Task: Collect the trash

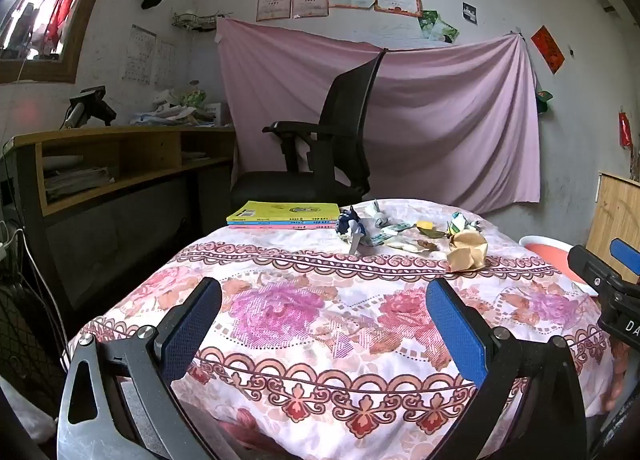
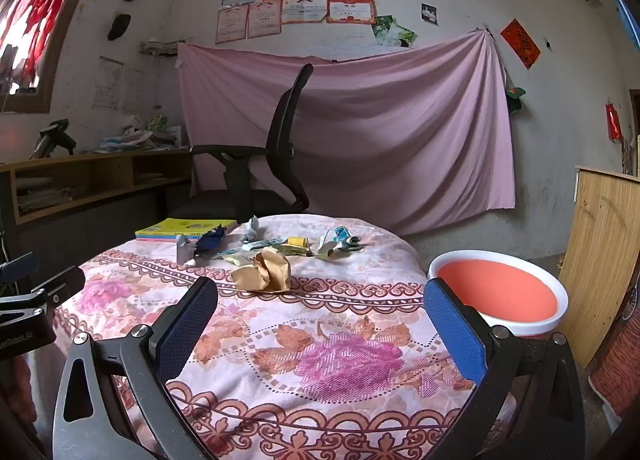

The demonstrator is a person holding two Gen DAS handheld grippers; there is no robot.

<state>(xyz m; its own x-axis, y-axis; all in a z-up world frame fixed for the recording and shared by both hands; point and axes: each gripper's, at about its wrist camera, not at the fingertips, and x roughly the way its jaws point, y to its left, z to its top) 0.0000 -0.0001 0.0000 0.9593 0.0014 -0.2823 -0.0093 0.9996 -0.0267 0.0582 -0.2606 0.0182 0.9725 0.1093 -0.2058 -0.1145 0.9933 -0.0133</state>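
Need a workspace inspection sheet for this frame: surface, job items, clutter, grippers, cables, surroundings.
Surface: round table under a floral cloth, near half bare.
Job's things: crumpled brown paper, blue wrapper and small scraps at the far side; orange bin beside the table, right.
Clutter: stack of books at the far left edge.
Grippers: left gripper and right gripper both open, nothing between the pads.
Cables: white cords by the desk, off the table.
Surroundings: office chair, desk, pink sheet on the wall.
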